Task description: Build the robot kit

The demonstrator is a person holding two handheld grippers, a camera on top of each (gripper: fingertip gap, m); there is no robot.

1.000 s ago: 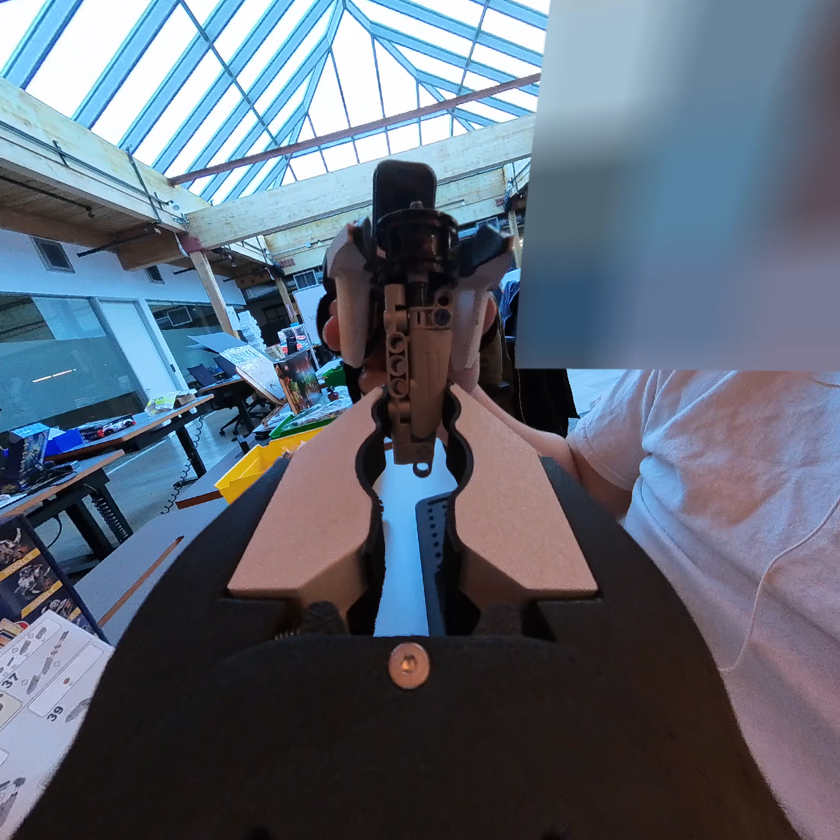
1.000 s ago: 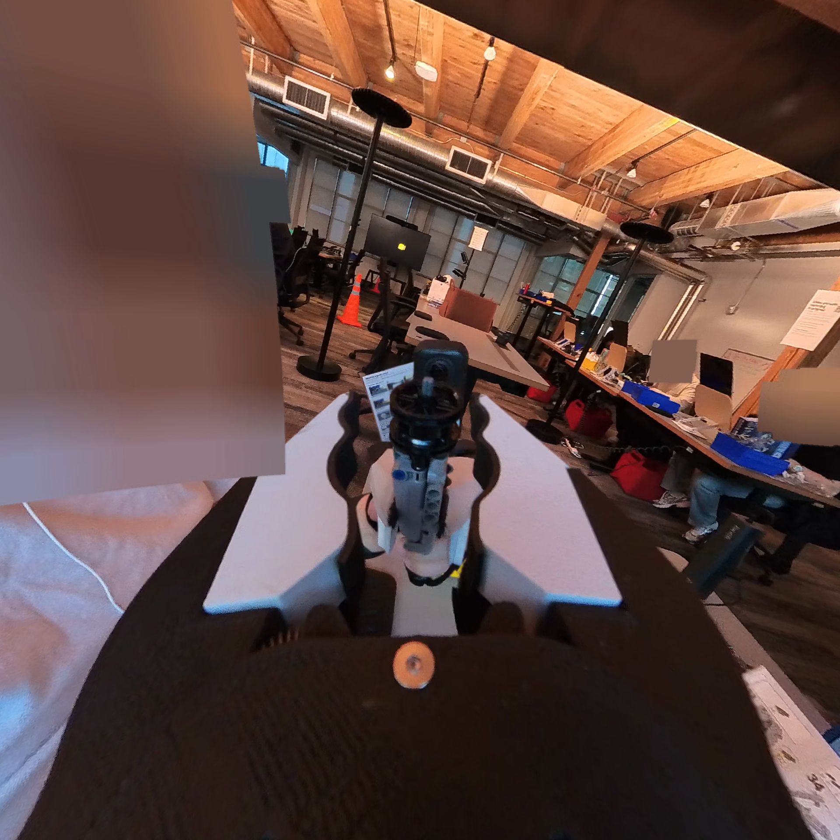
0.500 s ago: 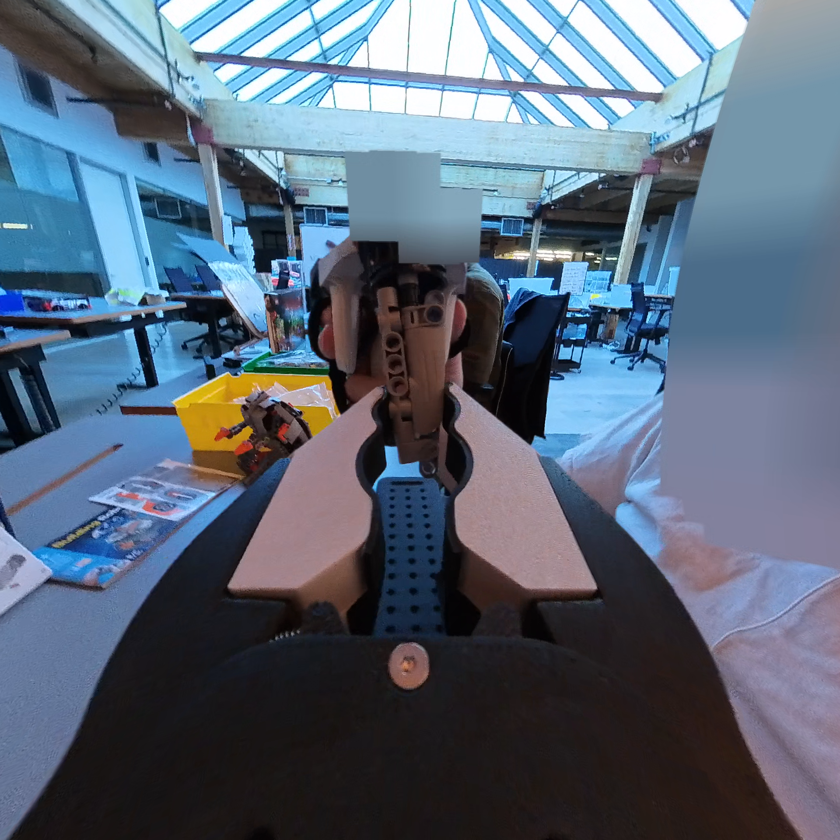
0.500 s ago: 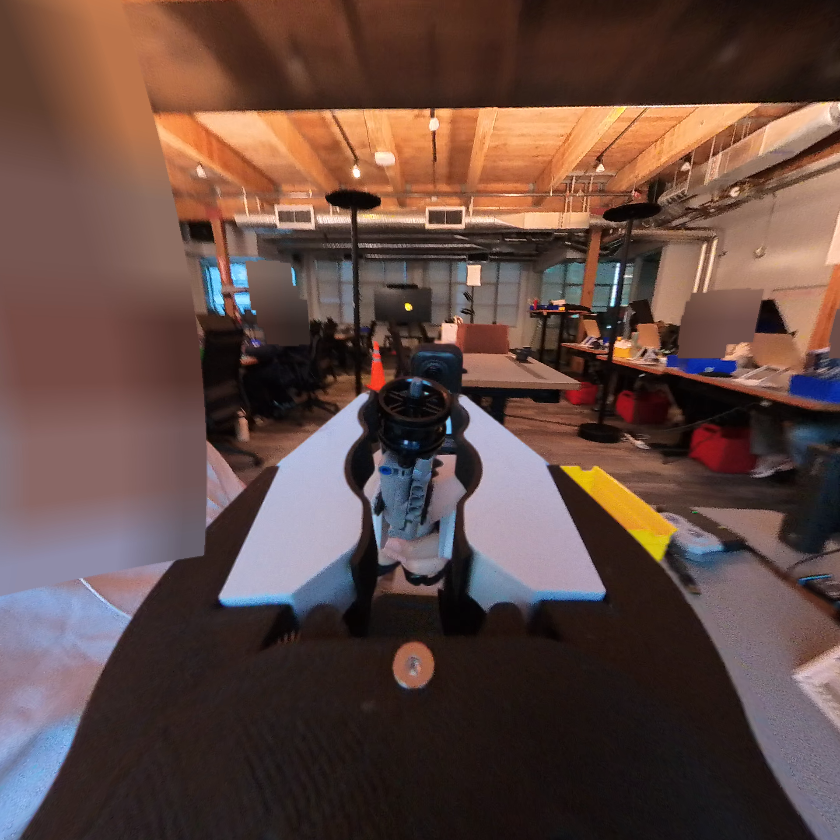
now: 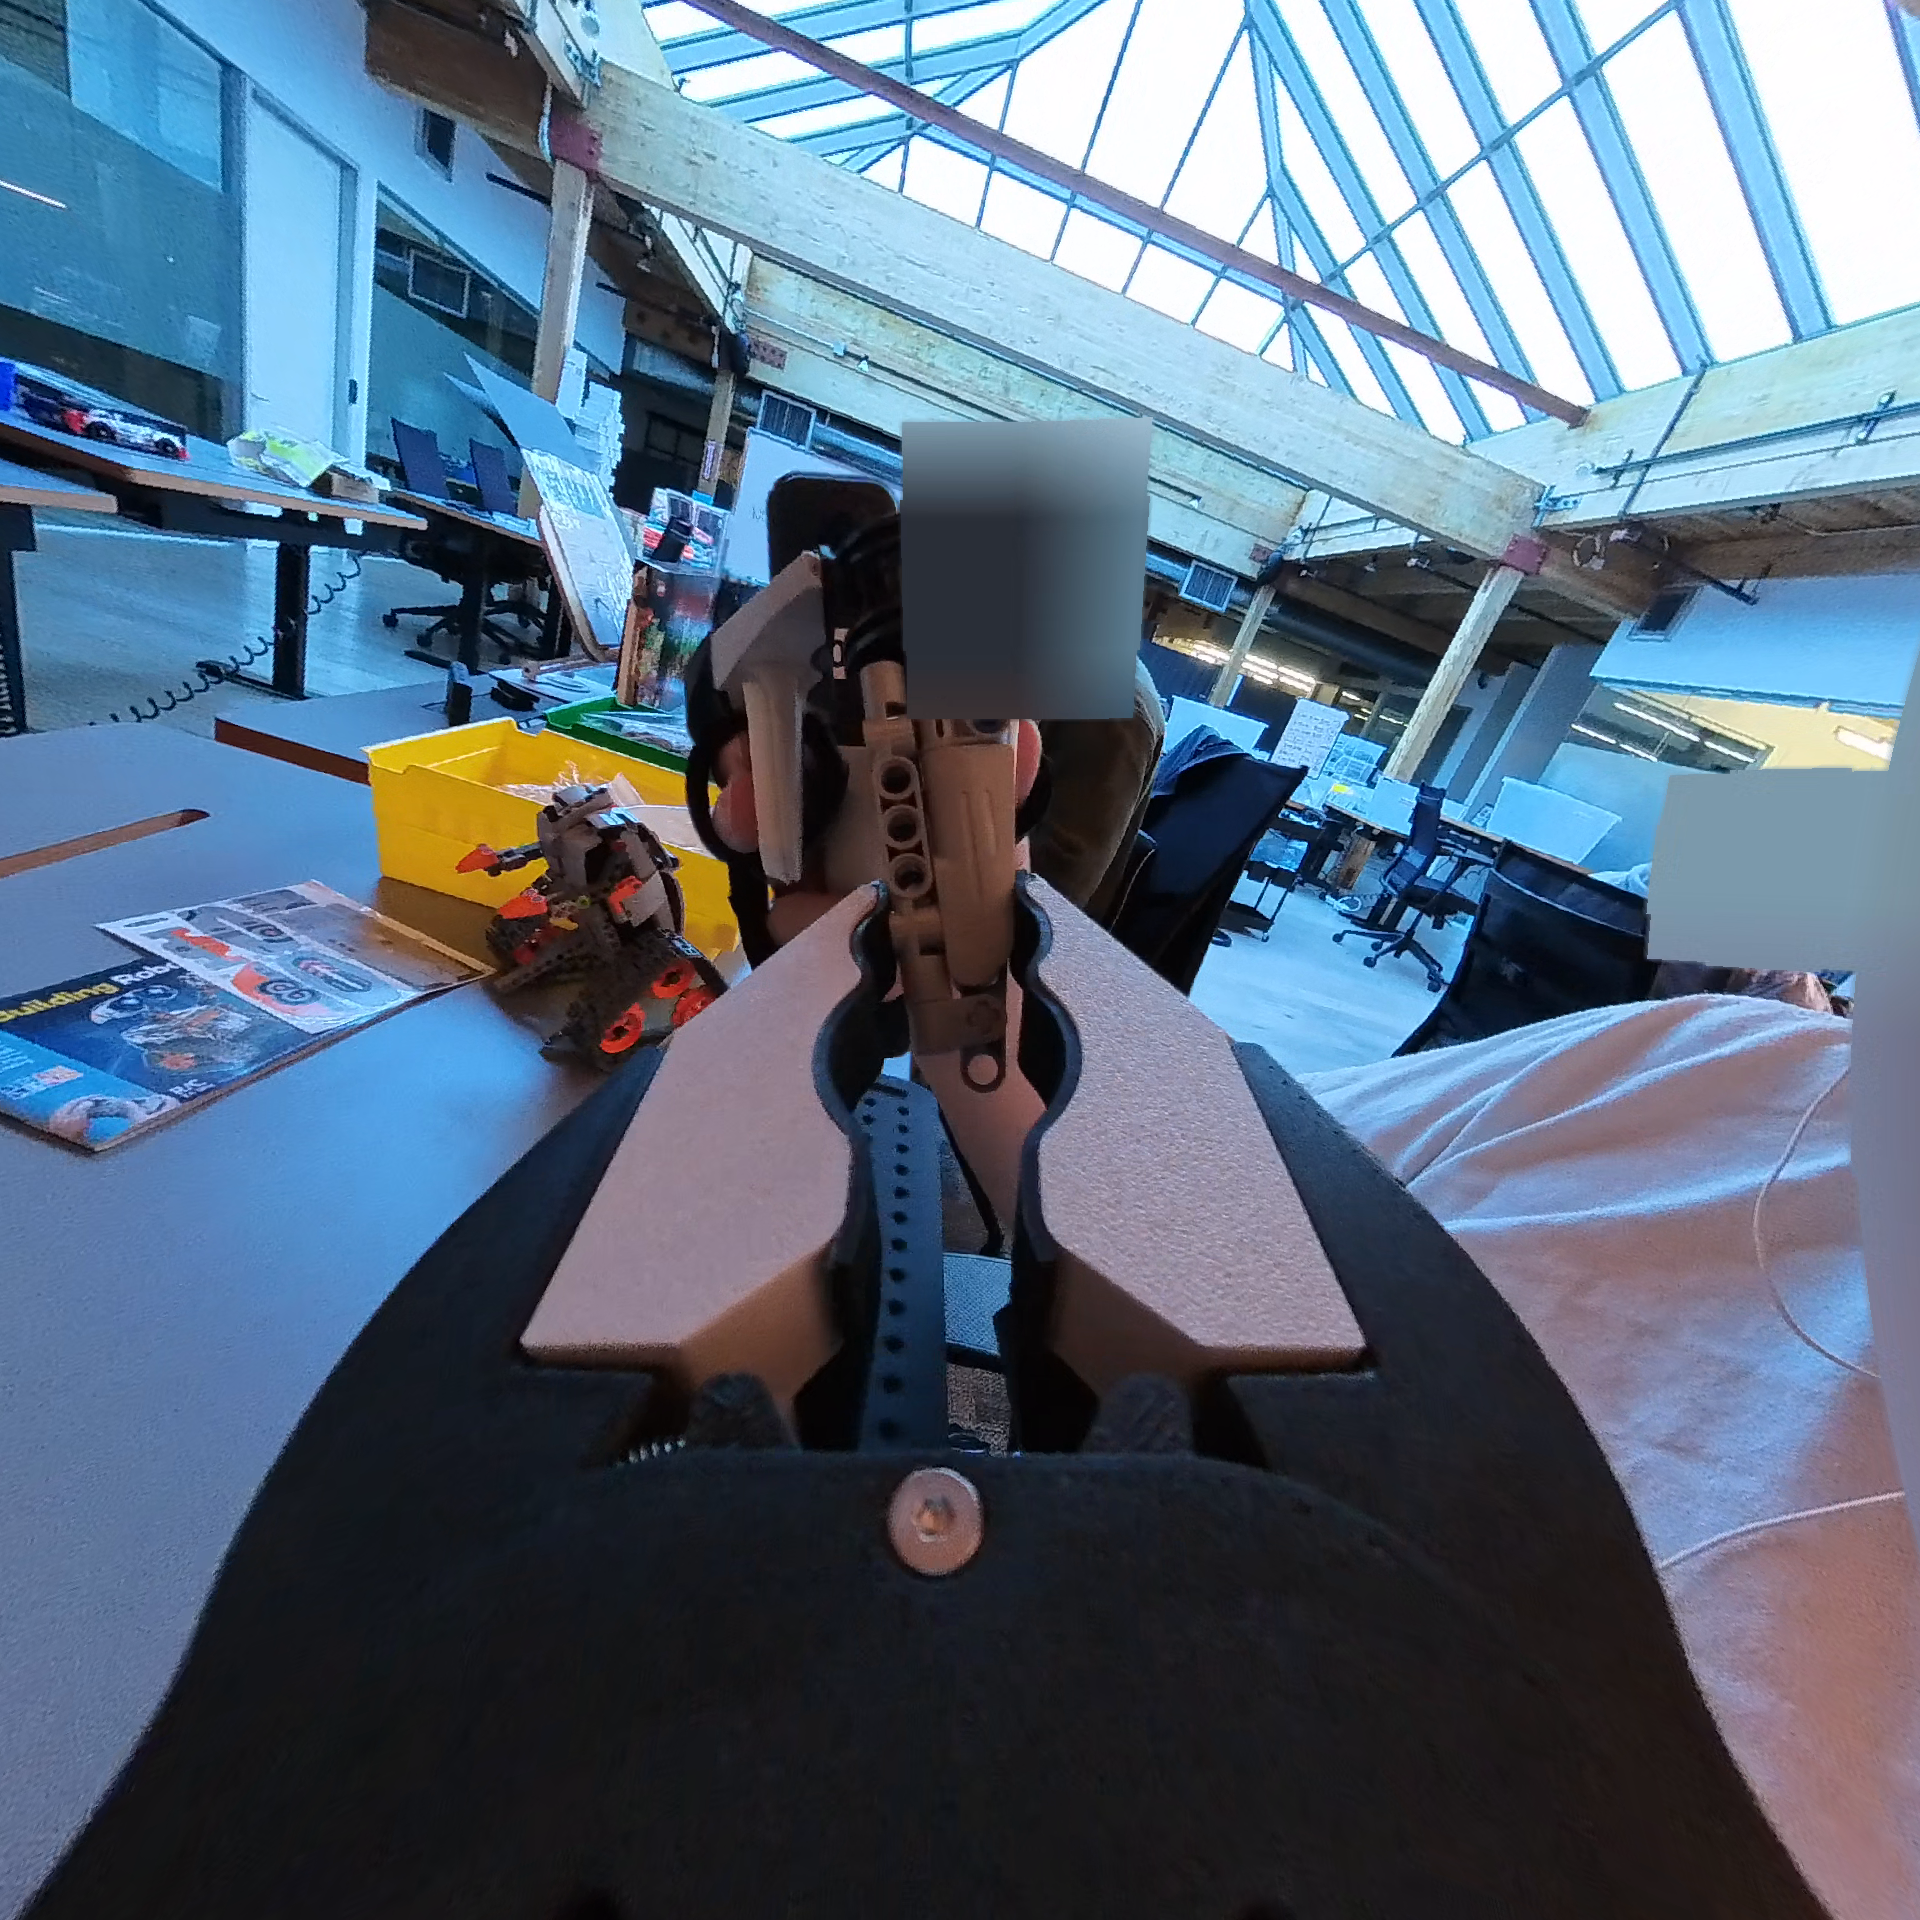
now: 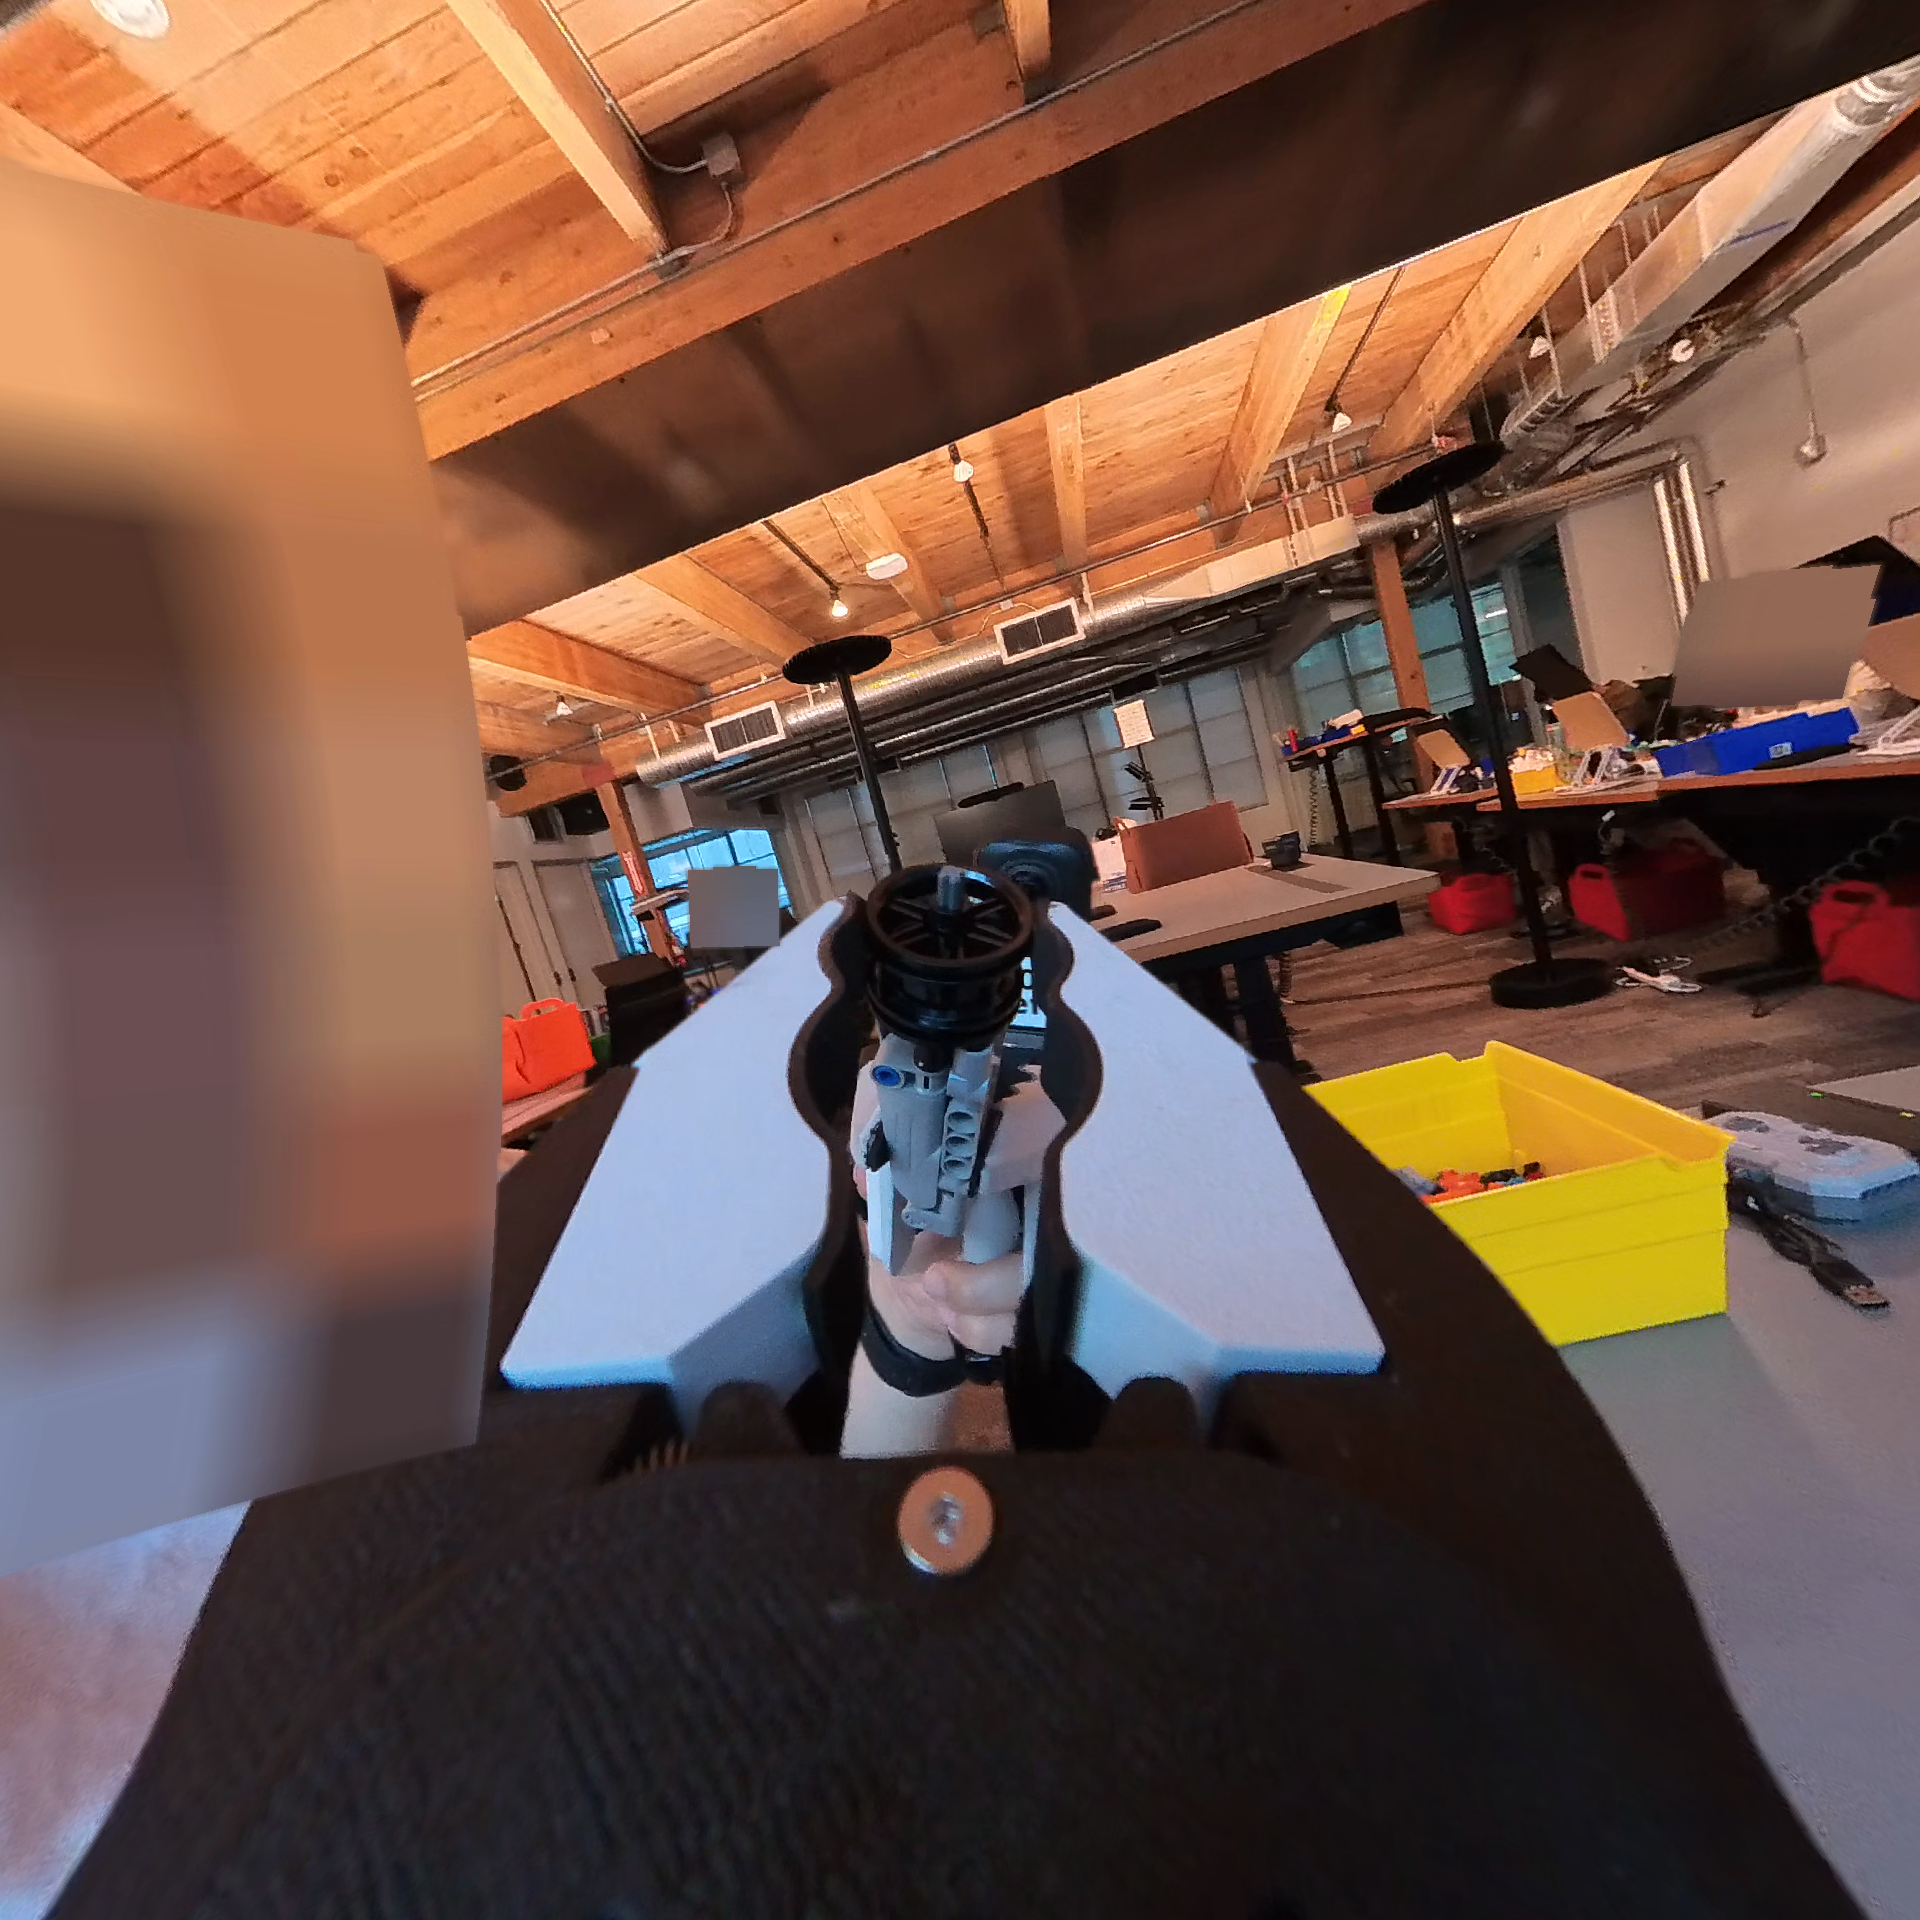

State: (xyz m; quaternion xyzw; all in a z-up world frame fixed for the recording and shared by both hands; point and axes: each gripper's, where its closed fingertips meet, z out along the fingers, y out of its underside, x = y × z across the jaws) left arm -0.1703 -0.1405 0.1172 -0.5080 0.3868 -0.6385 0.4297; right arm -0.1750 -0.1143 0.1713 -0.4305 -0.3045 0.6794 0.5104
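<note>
Both grippers hold one grey brick assembly between them, raised above the table. My left gripper (image 5: 940, 899) is shut on the lower end of its grey holed beam (image 5: 906, 821). My right gripper (image 6: 948, 920) is shut on the black spoked wheel (image 6: 948, 961) at the other end, with the grey beam (image 6: 940, 1143) running down between its fingers. In the left wrist view the right gripper's white finger (image 5: 774, 748) and the hand holding it show beyond the assembly. A blurred patch hides the wheel end there.
A yellow bin (image 5: 457, 800), a grey and orange wheeled brick model (image 5: 603, 935) and printed booklets (image 5: 135, 1039) lie on the grey table to the left. On the right are a yellow bin of bricks (image 6: 1558, 1195) and a grey controller (image 6: 1808, 1164). A person's white shirt (image 5: 1610, 1247) is close.
Both grippers have kept their hold on the assembly while swinging down from a ceiling-facing pose and rolling. The table, bins and brick model have come into view.
</note>
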